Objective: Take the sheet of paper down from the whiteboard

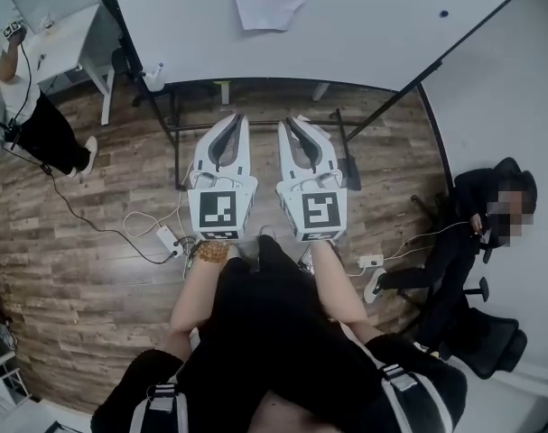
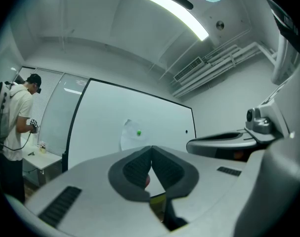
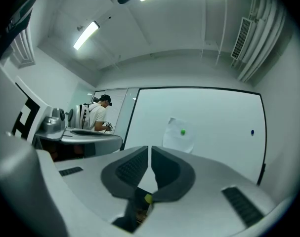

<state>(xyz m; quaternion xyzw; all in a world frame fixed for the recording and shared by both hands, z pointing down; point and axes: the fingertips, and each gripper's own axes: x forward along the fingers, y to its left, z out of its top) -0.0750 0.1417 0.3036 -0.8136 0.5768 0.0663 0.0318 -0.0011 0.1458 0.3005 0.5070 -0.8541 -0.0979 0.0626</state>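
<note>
At top centre, the sheet of paper [image 1: 269, 0] hangs on the whiteboard [image 1: 373, 25] under a green magnet [image 3: 182, 132]. Your left claw [image 1: 238, 118], clenched on nothing, and your right claw [image 1: 288, 122], a slit open and empty, both stand apart from it.

Sheet of paper [image 1: 269, 3] on whiteboard [image 1: 373, 34], left of centre, magnet [image 2: 138, 132] on it – second magnet [image 1: 443, 13] well to its right. Left gripper [image 1: 237, 118] and right gripper [image 1: 286, 123] side by side before the board, well apart from it. Standing person [image 1: 21, 106] far left by worktop [image 1: 61, 34]; seated person [image 1: 477, 233] far right.
</note>
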